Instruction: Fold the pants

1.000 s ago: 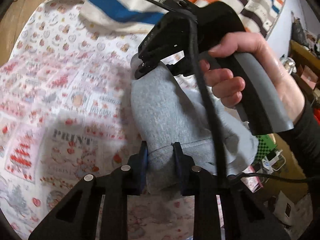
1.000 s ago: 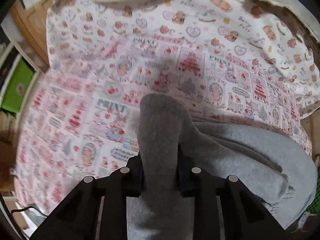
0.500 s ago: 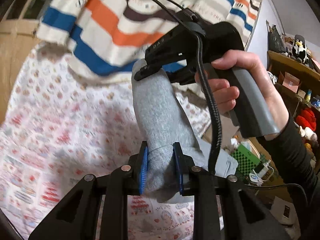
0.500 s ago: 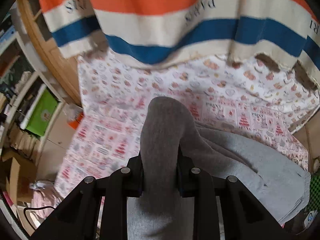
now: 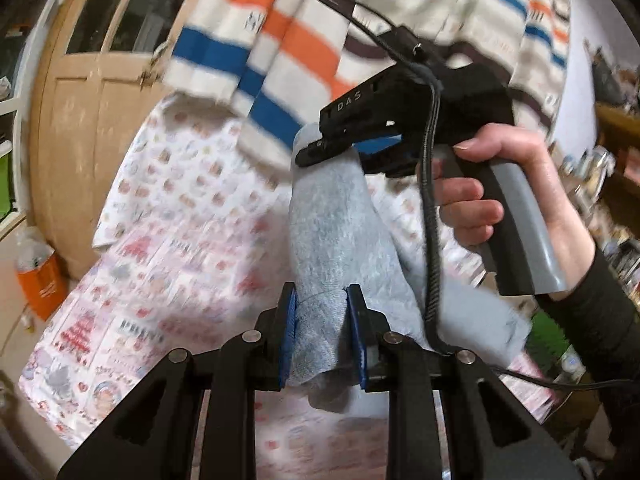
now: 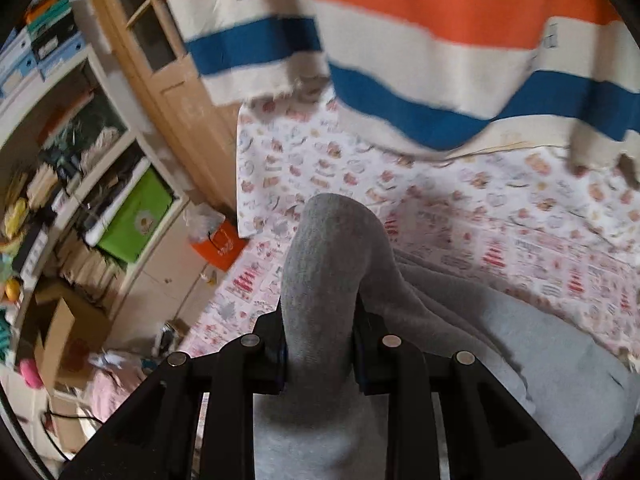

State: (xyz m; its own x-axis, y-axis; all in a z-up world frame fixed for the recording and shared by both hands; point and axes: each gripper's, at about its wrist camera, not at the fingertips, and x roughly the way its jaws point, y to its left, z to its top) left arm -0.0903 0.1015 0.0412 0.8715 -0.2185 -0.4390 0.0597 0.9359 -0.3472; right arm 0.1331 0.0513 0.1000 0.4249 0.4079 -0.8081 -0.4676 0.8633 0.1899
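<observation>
Left gripper: closed on a bunched fold of the grey pants, which is pinched between the blue pads; a short tail of fabric hangs out below the pads.

Right gripper: closed on a second fold of the same pants, the cloth arching up over the jaws; its jaws have just been opening slightly, with the cloth between them and pressed on both sides. In the left wrist view this gripper is seen clamped on the upper end of the fabric, its grey handle held by the person's right hand, a dark sleeve at the wrist.

Pants: stretched as a band between the two grippers and lifted clear there; the remainder is draped down onto the patterned sheet, apparently resting on it, though blur leaves the contact uncertain.

Patterned sheet: white with red and pink prints, spread beneath.

Striped blanket: cream, orange and blue, hung behind the sheet.

Wooden door: glazed panes, at left.

Orange bag: on the floor beside the sheet's corner.
</observation>
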